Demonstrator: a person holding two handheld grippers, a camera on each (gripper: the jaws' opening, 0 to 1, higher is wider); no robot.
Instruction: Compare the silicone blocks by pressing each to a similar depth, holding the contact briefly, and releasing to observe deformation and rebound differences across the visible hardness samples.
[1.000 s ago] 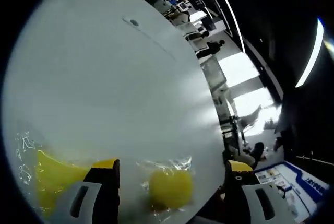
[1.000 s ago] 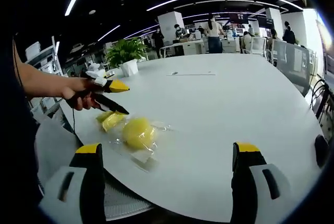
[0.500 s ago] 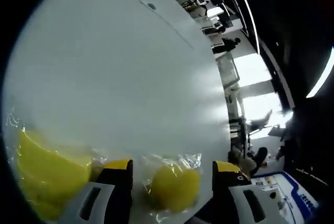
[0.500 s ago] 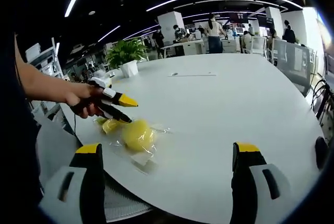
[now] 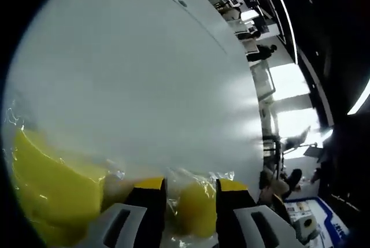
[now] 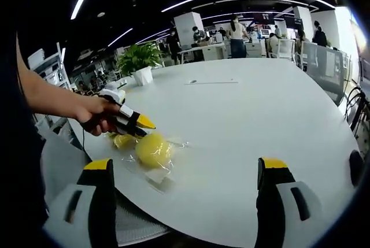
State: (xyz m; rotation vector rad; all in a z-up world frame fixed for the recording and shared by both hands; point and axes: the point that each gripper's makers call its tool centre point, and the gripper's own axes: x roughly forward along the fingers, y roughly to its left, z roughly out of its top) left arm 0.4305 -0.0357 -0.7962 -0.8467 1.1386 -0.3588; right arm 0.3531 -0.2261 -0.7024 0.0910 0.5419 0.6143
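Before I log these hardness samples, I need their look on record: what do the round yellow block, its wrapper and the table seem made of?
The round yellow block looks like matte silicone or rubber, going by its dull, even surface. The wrapper appears thin clear plastic film, crinkled with bright glints. The table seems a smooth white laminate with soft reflections; its core can't be told.

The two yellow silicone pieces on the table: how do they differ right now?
The round block is dome-like and sits between the left gripper jaws; the flat-sided block looks angular and lies beside that gripper, ungripped. In the left gripper view the flat-sided block looks bigger. Both are yellow, in clear plastic wrap.
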